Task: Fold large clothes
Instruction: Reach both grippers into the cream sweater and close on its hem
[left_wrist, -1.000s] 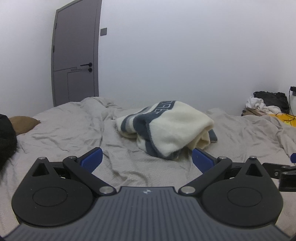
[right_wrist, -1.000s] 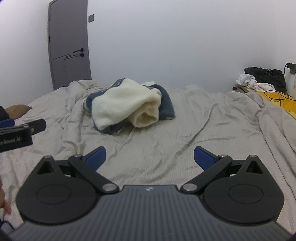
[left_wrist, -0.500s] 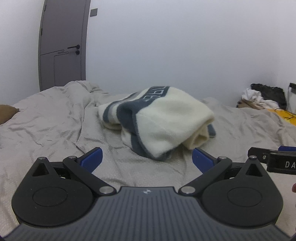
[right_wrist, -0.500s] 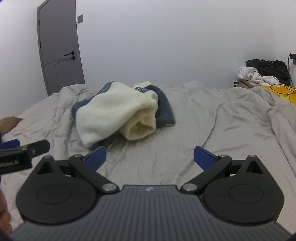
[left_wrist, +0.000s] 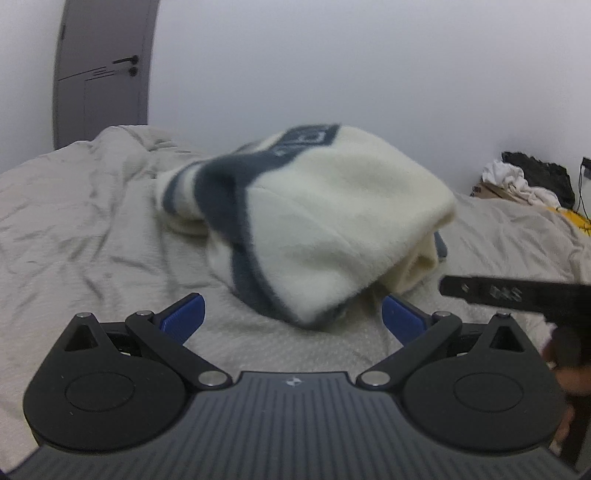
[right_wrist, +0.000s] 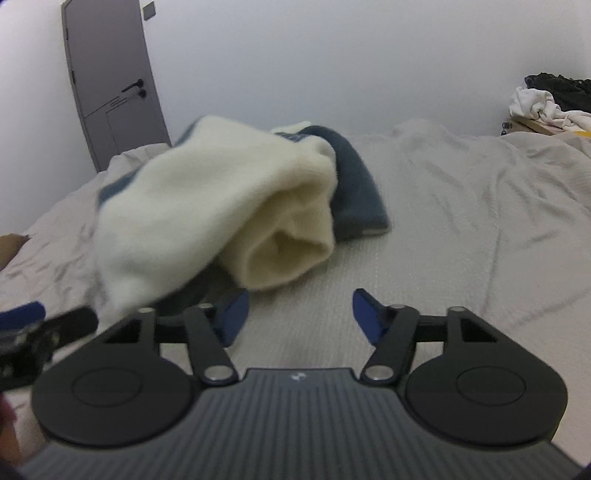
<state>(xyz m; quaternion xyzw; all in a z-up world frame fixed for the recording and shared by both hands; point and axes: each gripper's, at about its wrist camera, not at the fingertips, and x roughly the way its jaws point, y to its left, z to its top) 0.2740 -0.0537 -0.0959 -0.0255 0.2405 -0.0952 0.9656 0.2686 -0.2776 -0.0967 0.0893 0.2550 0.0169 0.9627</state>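
Note:
A thick cream and dark-blue fleece garment (left_wrist: 325, 221) lies bunched in a heap on the grey bed (left_wrist: 92, 229). My left gripper (left_wrist: 291, 317) is open, its blue pads just short of the heap's near corner, with that corner reaching toward the gap. In the right wrist view the same garment (right_wrist: 207, 214) shows a rolled cream opening facing me. My right gripper (right_wrist: 299, 314) sits just in front of that roll; its jaws are closing with only bedsheet between them. The right gripper's side also shows at the left view's right edge (left_wrist: 517, 295).
A grey door (right_wrist: 110, 85) stands at the far left wall. A pile of white and black clothes on a cardboard box (right_wrist: 546, 103) sits beyond the bed's right side, with something yellow (left_wrist: 572, 221) beside it. Wrinkled grey sheet (right_wrist: 461, 221) stretches to the right of the garment.
Both grippers have come forward and lower toward the garment, which now looms large. The right gripper's pads have drawn closer together. The garment itself has not shifted.

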